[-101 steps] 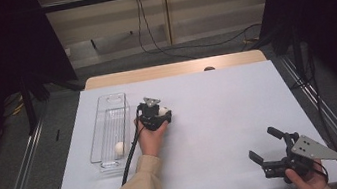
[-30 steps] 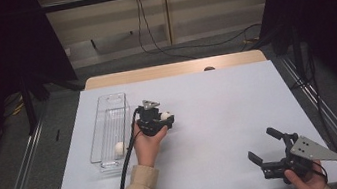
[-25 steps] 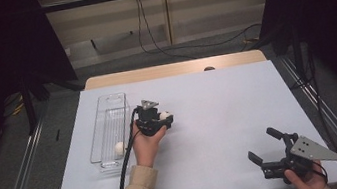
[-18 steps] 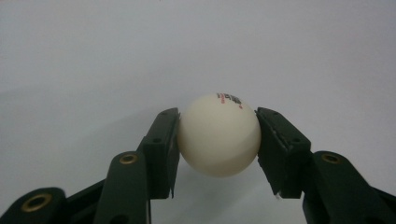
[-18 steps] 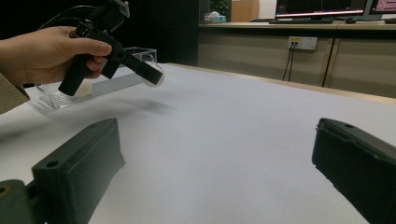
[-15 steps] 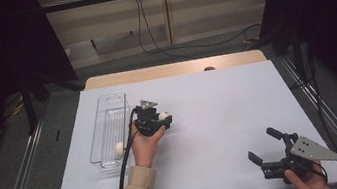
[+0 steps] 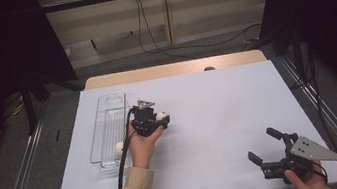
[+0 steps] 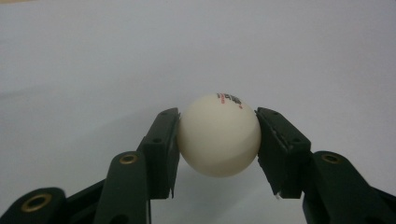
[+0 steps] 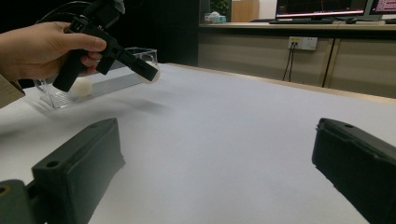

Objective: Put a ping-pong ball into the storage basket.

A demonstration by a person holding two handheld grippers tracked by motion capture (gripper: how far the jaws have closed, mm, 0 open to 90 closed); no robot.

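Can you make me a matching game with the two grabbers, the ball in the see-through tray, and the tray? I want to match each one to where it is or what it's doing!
Things:
1. left gripper
2. right gripper
3. ball in the tray
4. clear tray

States:
A. jaws wide apart, holding nothing
B. lying at the tray's near end
C. squeezing a white ball
D. sitting at the table's left side

Pairs: 1-C, 2-A, 3-B, 4-D

clear tray (image 7: 107, 129) left, open table (image 7: 218, 102) right
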